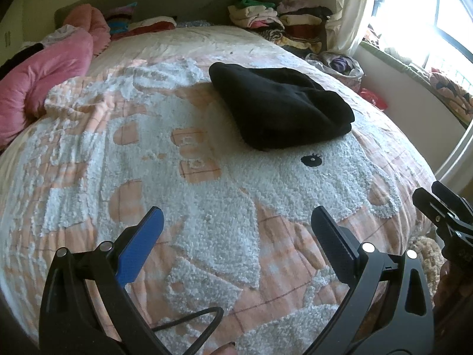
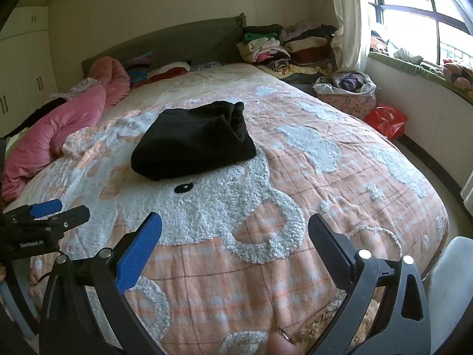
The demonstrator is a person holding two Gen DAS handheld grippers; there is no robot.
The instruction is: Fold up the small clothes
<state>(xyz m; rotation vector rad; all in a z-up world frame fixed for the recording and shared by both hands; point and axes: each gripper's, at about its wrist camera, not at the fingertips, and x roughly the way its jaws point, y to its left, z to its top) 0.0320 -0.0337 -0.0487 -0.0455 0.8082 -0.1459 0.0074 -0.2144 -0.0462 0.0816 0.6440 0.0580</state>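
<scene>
- Plainly, from the left wrist view: the left gripper [image 1: 236, 222] hangs over the near part of the bed [image 1: 207, 177] with its jaws spread wide and nothing between them. The black garment [image 1: 278, 106] lies ahead and a little to the right, well apart from the fingertips, already bunched into a thick folded lump.
- Same view: the right gripper [image 1: 437, 207] shows only at the right edge, near the bed's right side, so the two tools are close neighbours and could knock together if both swing inward.
- Judged from this: a good fold wants each gripper to pinch one corner of a single layer at the near hem, low and flat to the quilt, not the whole lump.
- From the right wrist view: the right gripper [image 2: 235, 227] is likewise wide open and empty. The garment [image 2: 192, 145] sits ahead and to the left, its open layered end turned toward the clothes pile [image 2: 283, 50] by the headboard.
- Same view: the left gripper [image 2: 47, 213] pokes in at the left edge, its fingers seen only side-on there.
- Room: bare quilt lies all round the garment, widest on the near and right sides; the pink duvet [image 2: 59, 124] crowds the left, and the bed's right edge drops toward a basket [image 2: 346, 94] and red bag [image 2: 384, 119].
</scene>
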